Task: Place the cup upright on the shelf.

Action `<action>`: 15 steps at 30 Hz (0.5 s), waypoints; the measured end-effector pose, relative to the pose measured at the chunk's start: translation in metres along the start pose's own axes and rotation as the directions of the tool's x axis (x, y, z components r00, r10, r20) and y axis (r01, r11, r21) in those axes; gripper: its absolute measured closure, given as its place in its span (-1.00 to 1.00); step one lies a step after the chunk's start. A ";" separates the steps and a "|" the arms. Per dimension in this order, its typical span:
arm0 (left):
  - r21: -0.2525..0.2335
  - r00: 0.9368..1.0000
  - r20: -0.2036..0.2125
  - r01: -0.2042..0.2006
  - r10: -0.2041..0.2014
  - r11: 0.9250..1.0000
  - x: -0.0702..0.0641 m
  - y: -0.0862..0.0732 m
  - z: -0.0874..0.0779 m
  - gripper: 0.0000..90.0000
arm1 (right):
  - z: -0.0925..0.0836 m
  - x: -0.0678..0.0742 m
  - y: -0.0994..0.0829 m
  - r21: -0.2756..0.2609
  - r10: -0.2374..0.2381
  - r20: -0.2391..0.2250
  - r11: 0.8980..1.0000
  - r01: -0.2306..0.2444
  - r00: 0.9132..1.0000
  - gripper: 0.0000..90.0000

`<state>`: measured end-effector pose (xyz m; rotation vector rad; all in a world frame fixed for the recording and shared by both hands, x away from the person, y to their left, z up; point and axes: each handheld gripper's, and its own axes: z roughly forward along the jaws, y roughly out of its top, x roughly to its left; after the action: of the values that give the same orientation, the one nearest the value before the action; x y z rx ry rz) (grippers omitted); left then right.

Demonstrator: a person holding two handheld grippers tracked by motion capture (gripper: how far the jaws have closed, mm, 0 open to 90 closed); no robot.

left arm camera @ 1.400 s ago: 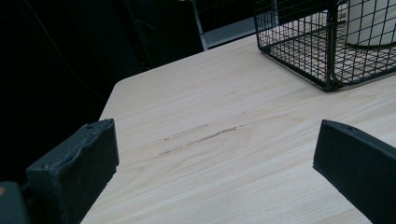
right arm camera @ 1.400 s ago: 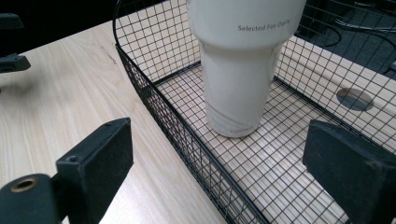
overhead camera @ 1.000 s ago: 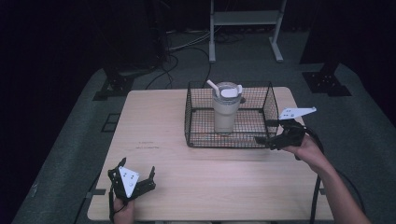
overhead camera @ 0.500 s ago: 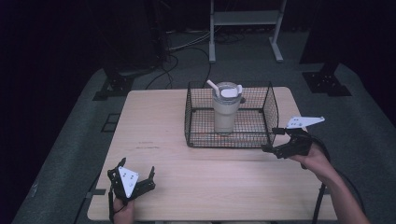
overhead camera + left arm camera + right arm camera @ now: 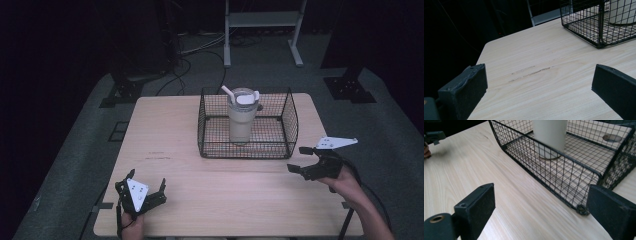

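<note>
A: We see a black wire basket [image 5: 248, 150] on the far half of the light wooden table [image 5: 190, 150], a little to the right of the middle. What do we find in it?

B: One thing: a pale tumbler [image 5: 240, 120] that stands upright on the basket's mesh floor, near the middle. It has a lid [image 5: 245, 98] and a white straw [image 5: 227, 92] that leans to the left. In the right gripper view its lower body [image 5: 550, 135] rises behind the near wire wall [image 5: 554, 167].

A: And where are our grippers?

B: The right gripper [image 5: 302, 159] hangs just beside the basket's near right corner, outside the wire, held by our right hand [image 5: 345, 180]. Its jaws stand wide apart with nothing between them; in its own view the basket corner lies between them, farther off.

A: And the left one?

B: The left gripper [image 5: 141, 187] sits at the near left of the table, well apart from the basket, with our left hand [image 5: 131, 222] under it. Its jaws are spread too, with bare wood between them in the left gripper view, where the basket's corner [image 5: 599, 30] shows at the upper right.
</note>
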<state>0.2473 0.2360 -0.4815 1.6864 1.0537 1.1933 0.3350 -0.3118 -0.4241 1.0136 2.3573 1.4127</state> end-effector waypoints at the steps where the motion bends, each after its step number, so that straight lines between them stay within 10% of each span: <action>1: -0.001 1.000 0.000 0.000 0.000 1.000 0.000 0.000 0.000 -1.00 | -0.001 0.000 -0.003 -0.002 0.002 0.003 1.000 -0.002 1.000 -0.83; 15: 0.005 1.000 -0.002 0.002 -0.002 1.000 0.001 0.000 0.000 -1.00 | -0.008 0.001 -0.035 -0.016 0.011 0.029 1.000 -0.011 1.000 -0.83</action>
<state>0.2474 0.2368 -0.4817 1.6878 1.0600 1.1922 0.3141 -0.3273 -0.4488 1.0378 2.3203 1.4084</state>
